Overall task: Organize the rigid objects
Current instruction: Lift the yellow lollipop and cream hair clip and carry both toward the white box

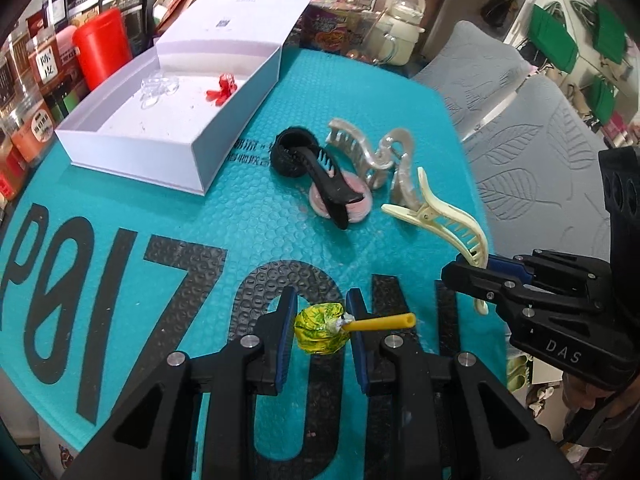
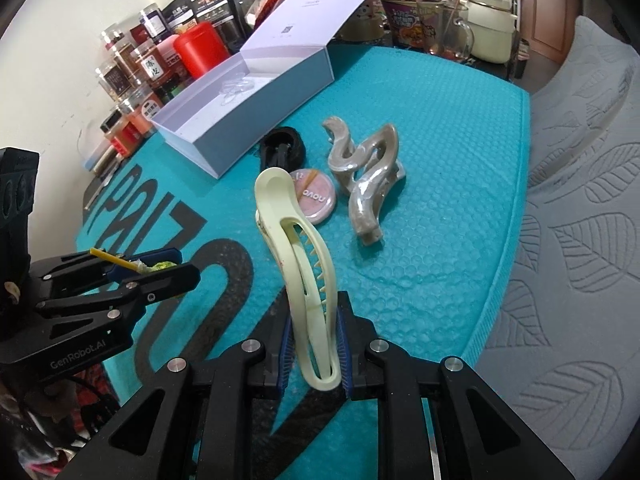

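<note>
My left gripper (image 1: 320, 330) is clamped on the lollipop (image 1: 320, 330), my right gripper (image 2: 314, 354) on the cream clip (image 2: 296, 248), both above the surface (image 2: 440, 160). The clip seems light, stiff and slippery; its curved end is a good hold.

We see a home: jars (image 2: 132, 64), a kettle (image 2: 490, 20) and noodle cup (image 2: 404, 20) behind the white box (image 2: 256, 92).

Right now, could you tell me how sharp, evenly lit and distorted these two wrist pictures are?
Left wrist view: sharp on the lollipop; fisheye bends the white box; dark vignette at the corners. Right wrist view: the cream hair clip is crisp, with glare on the pearly hair claw and curved edges on the teal mat.
</note>
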Demonstrator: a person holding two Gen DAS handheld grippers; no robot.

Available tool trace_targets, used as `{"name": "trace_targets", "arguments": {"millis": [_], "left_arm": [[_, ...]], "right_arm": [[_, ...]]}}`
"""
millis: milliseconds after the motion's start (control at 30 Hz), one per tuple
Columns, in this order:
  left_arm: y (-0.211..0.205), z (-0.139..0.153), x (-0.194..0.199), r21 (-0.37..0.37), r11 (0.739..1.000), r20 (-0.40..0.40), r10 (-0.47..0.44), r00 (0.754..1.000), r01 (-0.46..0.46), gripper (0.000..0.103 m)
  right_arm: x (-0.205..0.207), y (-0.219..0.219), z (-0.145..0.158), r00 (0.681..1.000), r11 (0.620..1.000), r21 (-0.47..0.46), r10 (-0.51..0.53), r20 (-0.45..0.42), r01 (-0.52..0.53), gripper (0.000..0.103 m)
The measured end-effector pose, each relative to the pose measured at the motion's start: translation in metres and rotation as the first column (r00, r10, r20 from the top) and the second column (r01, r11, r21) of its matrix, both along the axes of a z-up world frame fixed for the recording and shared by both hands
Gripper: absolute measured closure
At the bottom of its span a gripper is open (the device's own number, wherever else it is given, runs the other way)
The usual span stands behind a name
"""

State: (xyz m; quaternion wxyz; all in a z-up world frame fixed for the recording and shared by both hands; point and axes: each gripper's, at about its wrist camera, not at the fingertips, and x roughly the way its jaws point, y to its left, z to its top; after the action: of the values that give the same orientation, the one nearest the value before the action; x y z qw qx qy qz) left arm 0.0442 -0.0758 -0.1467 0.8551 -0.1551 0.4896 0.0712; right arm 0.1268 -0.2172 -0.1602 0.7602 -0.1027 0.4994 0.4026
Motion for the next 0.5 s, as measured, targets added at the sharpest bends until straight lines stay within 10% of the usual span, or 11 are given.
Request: {"name": "trace_targets", "arguments": {"millis": [500], "left_arm": [[0.005,0.080,-0.029,0.070,0.992,0.101,-0.113,0.988,0.106,0.078]], "right_arm": [[-0.041,-0.001,0.060,0.997,0.997,0.038,-0.067,0.029,0.066,0.084]]}}
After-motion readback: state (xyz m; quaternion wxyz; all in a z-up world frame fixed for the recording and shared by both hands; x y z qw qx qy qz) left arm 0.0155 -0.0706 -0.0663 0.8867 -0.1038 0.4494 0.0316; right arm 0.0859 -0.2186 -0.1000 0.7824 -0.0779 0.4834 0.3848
